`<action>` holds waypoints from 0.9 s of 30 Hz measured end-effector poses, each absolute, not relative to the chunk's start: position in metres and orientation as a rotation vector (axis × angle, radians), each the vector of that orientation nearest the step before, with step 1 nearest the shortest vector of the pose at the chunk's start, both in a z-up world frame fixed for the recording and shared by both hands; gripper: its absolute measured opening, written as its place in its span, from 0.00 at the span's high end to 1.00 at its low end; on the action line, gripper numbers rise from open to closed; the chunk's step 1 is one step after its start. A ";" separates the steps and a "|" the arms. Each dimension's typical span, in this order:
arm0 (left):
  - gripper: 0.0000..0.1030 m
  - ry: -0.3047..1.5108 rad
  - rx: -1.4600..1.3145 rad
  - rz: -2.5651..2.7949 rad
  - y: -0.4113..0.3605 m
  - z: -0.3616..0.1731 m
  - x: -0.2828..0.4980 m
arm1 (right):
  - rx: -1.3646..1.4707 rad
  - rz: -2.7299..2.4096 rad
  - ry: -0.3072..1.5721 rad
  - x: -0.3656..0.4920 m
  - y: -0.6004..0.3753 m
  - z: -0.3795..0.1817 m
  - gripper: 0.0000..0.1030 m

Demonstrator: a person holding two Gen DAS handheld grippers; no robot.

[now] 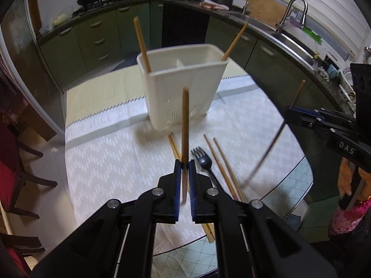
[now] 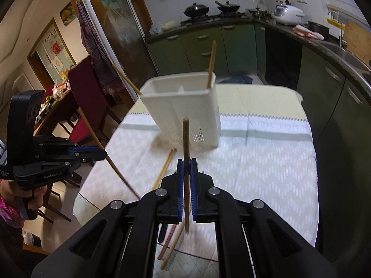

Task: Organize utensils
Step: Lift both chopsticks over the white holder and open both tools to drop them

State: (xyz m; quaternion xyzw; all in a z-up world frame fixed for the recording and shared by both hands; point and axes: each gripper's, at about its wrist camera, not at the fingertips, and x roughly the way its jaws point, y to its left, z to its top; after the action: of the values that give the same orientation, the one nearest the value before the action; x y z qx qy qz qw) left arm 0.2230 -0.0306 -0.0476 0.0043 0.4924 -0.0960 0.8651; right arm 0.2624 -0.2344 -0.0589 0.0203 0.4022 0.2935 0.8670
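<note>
A white plastic utensil holder (image 1: 183,85) stands on the table, with one wooden chopstick (image 1: 142,44) leaning at its left end and another (image 1: 234,42) at its right end. It also shows in the right wrist view (image 2: 185,108). My left gripper (image 1: 184,164) is shut on an upright wooden chopstick (image 1: 185,120), held above the table short of the holder. My right gripper (image 2: 187,163) is shut on another upright chopstick (image 2: 186,148). A black fork (image 1: 204,159) and several loose chopsticks (image 1: 220,159) lie on the cloth below.
The table carries a patterned white cloth (image 1: 111,159). Dark wooden chairs (image 2: 85,97) stand at the table's left side. A green kitchen counter with a sink (image 1: 289,37) curves behind. My right gripper shows at the right of the left wrist view (image 1: 289,113).
</note>
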 end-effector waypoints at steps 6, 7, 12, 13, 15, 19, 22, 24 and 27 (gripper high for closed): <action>0.94 0.966 0.002 -0.209 -0.032 -0.016 0.236 | 0.065 0.620 0.785 0.274 -0.230 -0.029 0.94; 0.94 0.948 0.004 -0.210 -0.033 -0.007 0.239 | 0.066 0.624 0.779 0.276 -0.229 -0.024 0.94; 0.94 0.863 0.004 -0.204 -0.036 0.038 0.251 | 0.048 0.640 0.709 0.279 -0.219 0.013 0.94; 0.94 0.841 0.004 -0.203 -0.037 0.049 0.253 | 0.046 0.641 0.695 0.280 -0.217 0.021 0.94; 0.94 0.799 0.004 -0.202 -0.040 0.068 0.256 | 0.044 0.642 0.660 0.281 -0.215 0.038 0.94; 0.94 0.733 0.002 -0.204 -0.044 0.100 0.259 | 0.053 0.645 0.607 0.284 -0.214 0.066 0.94; 0.94 0.687 0.008 -0.190 -0.047 0.119 0.263 | 0.052 0.637 0.563 0.287 -0.211 0.087 0.94; 0.94 0.664 0.018 -0.168 -0.048 0.126 0.269 | 0.050 0.610 0.532 0.294 -0.208 0.100 0.94; 0.94 0.647 0.028 -0.132 -0.047 0.125 0.281 | 0.049 0.564 0.490 0.308 -0.203 0.116 0.94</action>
State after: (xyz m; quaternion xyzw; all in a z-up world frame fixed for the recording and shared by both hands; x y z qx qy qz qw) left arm 0.2812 -0.0467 0.1254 0.0137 0.3178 -0.0649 0.9458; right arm 0.3076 -0.2034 0.1156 0.0237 0.2392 0.2755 0.9308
